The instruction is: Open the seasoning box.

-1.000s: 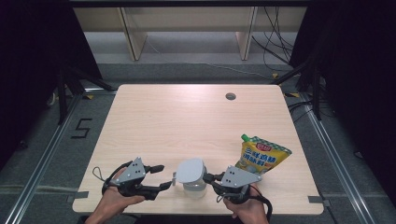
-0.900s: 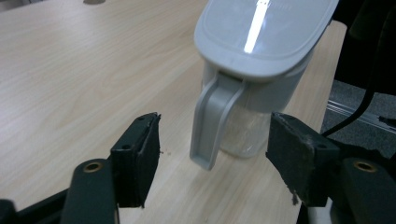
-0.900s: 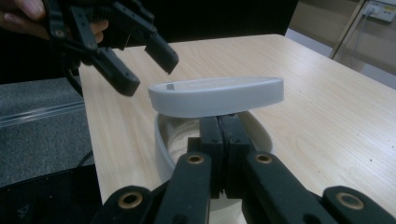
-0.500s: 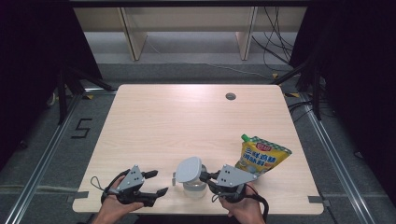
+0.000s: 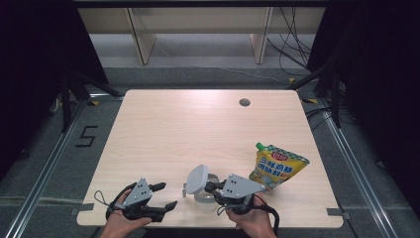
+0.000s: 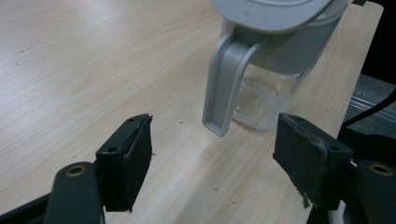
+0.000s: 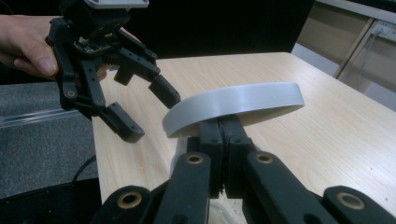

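While the right gripper (image 5: 212, 189) pinches the raised lid (image 5: 197, 178), the jug (image 6: 268, 100) stands beneath. Just beside it, the left gripper (image 5: 165, 195) gapes empty, its jaws having just been opening.

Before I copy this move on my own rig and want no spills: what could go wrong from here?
1. The right gripper pinches only the thin edge of the raised lid; it could slip and snap down.
2. The jug stands near the front edge of the table, so a tug on the lid might tip it off.
3. The left gripper, open and holding nothing, has its jaws either side of the handle; a careless advance could knock the jug.
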Motion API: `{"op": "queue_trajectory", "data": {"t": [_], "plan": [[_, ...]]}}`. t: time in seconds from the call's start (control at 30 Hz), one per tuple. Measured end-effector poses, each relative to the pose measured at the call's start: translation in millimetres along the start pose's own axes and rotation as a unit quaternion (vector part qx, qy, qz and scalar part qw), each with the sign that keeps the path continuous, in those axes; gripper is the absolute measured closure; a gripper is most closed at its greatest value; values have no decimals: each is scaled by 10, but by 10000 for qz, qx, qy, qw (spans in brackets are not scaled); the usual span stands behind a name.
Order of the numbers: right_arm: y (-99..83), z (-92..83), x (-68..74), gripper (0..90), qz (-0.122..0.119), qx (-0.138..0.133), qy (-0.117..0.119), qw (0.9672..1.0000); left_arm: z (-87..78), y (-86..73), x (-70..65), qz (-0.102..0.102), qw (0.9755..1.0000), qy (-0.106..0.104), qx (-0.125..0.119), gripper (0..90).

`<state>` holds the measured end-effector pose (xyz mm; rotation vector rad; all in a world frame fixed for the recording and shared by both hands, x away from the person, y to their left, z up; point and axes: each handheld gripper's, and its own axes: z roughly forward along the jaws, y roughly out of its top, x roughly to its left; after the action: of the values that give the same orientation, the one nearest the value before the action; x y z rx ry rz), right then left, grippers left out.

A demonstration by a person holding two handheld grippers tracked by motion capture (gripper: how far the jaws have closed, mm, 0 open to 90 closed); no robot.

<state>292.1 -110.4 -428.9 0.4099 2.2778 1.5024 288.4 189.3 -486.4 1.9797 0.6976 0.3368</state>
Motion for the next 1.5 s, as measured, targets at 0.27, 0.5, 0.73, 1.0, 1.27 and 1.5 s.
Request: {"op": "queue_trajectory", "data": {"t": [0.27,0.5,0.73,1.0,1.27,1.5], "plan": [[45,74,45,896,-62,-4,119,9999,15,-16,-2,22,9999,47,97,265],[97,137,94,895,-94,14,255,9996,23,-15,37,148,9998,16,114,264],[99,171,117,890,-81,-12,274,9996,26,-14,27,70,9999,15,109,264],[11,60,25,819,20,-29,119,9999,22,-18,34,137,9998,10,111,262],[-228,-327,-201,753,265,-135,-236,9993,25,-27,28,-42,10000,15,86,251],[-422,-627,-324,713,458,-91,-524,9975,43,-37,15,-1,9999,25,152,258]]}}
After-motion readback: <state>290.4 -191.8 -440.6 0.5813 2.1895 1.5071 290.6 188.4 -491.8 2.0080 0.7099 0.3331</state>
